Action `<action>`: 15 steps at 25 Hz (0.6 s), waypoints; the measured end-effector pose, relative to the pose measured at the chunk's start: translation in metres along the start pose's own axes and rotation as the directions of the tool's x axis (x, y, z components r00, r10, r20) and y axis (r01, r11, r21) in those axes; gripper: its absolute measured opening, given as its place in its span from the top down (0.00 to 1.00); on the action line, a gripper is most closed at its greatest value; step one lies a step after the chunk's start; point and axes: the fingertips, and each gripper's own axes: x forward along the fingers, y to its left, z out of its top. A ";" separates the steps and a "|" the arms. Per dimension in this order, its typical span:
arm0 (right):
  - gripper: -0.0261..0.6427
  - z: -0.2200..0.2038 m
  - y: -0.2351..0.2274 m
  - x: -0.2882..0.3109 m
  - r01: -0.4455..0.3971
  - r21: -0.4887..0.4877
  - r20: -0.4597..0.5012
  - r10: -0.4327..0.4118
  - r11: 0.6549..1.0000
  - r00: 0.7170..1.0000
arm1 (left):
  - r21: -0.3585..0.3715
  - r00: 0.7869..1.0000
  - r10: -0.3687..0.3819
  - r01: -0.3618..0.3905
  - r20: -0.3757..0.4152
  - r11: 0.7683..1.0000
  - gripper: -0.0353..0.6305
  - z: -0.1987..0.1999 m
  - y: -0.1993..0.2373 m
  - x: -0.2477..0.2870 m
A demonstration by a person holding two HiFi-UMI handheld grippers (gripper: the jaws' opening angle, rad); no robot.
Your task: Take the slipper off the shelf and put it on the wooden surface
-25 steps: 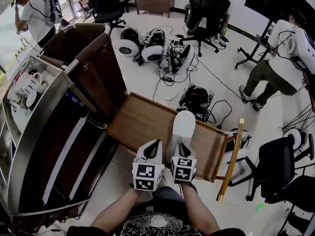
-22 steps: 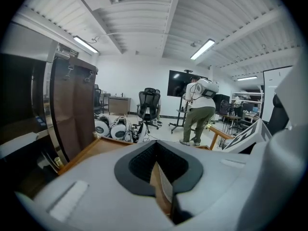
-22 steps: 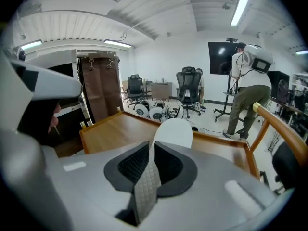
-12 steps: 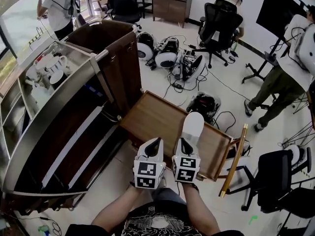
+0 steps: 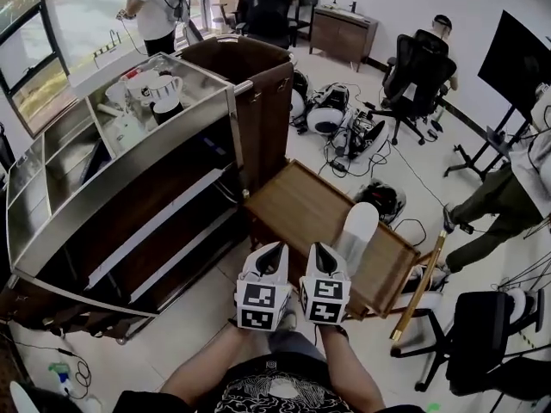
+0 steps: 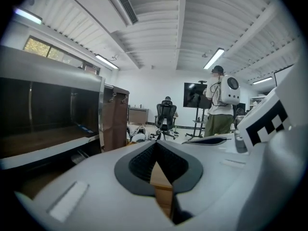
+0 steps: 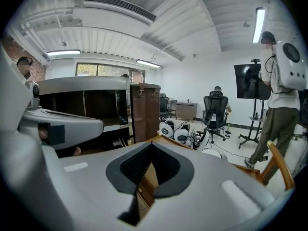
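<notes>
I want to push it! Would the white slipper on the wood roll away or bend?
The slipper lies flat on the wood, so it would probably slide, not roll. It looks thin and soft, so likely light and bendy.

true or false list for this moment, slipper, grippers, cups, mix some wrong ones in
1. The white slipper lies on the wooden surface. True.
2. The right gripper is clamped on the slipper. False: its jaws are shut on nothing; the slipper lies beside it.
3. The left gripper has its jaws together, with nothing between them. True.
4. The white cups stand on the wooden surface. False: they stand on top of the metal shelf unit.
</notes>
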 end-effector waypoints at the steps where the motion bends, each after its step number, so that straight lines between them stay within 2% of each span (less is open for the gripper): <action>1: 0.96 0.001 0.006 -0.005 -0.008 -0.010 0.001 0.008 1.000 1.000 | -0.003 1.000 0.008 -0.008 0.005 1.000 0.94 0.001 0.002 -0.006; 9: 0.96 0.029 0.058 -0.047 -0.106 -0.084 0.075 0.113 0.991 0.991 | -0.032 0.995 0.086 -0.085 0.042 0.996 0.94 0.008 0.012 -0.060; 15: 0.96 0.040 0.114 -0.073 -0.213 -0.118 0.109 0.226 0.970 0.968 | -0.054 0.980 0.187 -0.183 0.064 0.982 0.94 0.007 0.033 -0.117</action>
